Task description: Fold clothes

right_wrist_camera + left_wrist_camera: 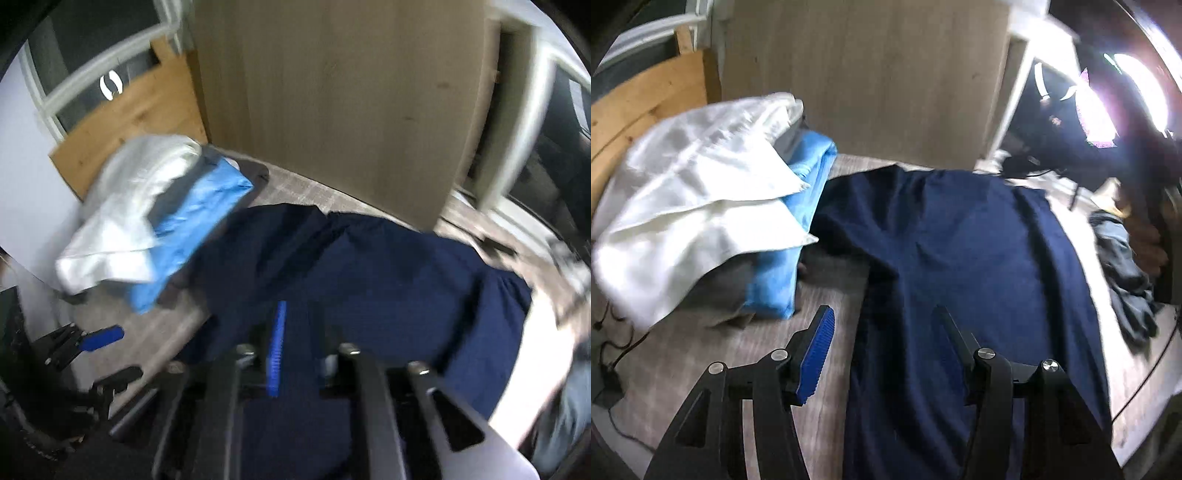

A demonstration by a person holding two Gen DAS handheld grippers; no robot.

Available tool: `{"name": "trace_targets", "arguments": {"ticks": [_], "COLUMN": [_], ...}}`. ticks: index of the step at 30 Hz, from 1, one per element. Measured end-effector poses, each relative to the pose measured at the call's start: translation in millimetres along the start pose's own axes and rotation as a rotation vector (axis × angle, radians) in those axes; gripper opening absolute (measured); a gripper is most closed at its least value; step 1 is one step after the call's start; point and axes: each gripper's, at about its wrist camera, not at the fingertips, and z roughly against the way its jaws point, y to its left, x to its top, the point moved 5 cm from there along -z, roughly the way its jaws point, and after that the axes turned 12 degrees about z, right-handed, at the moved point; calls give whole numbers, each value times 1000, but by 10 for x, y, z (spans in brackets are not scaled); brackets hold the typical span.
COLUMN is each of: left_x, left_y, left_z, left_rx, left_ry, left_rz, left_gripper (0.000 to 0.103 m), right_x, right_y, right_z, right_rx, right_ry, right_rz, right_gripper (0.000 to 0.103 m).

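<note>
A navy garment (pixel 960 240) lies spread lengthwise on the grey table (pixel 701 362), its near end running under my grippers. My left gripper (pixel 882 332) hovers open over the garment's left edge, one blue pad over bare table and the other finger over the cloth. In the right wrist view, the navy garment (pixel 369 277) fills the middle. My right gripper (pixel 301 332) has its fingers close together with navy fabric between them, though the view is blurred. The left gripper (pixel 110 354) shows at the lower left, open.
A stack of white cloth (pixel 694 206) over light blue cloth (pixel 798 221) sits at the left back of the table. A crumpled grey garment (pixel 1126 277) lies at the right. A tall beige board (pixel 868 74) stands behind. A black cable (pixel 613 350) trails on the left.
</note>
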Motion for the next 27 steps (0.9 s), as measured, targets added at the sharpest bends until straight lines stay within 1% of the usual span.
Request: {"name": "trace_targets", "arguments": {"ticks": [1,7,10,13,15,17,18,19,20,21,22,23,24,26,27], "left_x": [42,251,380,494,546,590,606,623,639,654,669,683,696,718,723], "left_y": [6,91,154,228,259,248,236,224,212,200,187,174,152,99,80], "left_z": [-118,-672,-823,-958,-1028,-1112,-1148,-1187,-1221,-1230,-1239,-1245,-1230,-1178,-1110], "left_rx": [3,43,59,70,75,86,94,102,109,109,109,109,110,105,101], "left_ry": [16,68,53,43,29,23,21,20,18,4,-9,-23,-39,-64,-83], "left_rz": [29,161,205,261,291,287,280,274,267,260,252,243,224,178,165], "left_gripper": [53,53,54,54,55,55,55,55,55,55,54,49,33,15,14], "right_x": [117,741,936,1043,1038,1034,1045,1052,1055,1058,1061,1066,1070,1080,1085], "right_y": [-68,-340,-373,-375,-332,-277,-232,-191,-154,-137,-141,-146,-150,-159,-163], "right_z": [-173,-1137,-1498,-1886,-2034,-2125,-2120,-2116,-2114,-2070,-1975,-1880,-1783,-1588,-1488], "right_rx": [8,95,122,192,221,255,296,315,309,298,279,261,242,205,186], "right_ry": [11,93,137,229,280,313,315,315,312,292,252,213,174,95,56], "right_rz": [14,75,110,134,169,203,211,225,246,262,274,285,297,319,330], "right_gripper": [39,41,45,47,47,49,49,49,48,36,8,2,1,1,1]}}
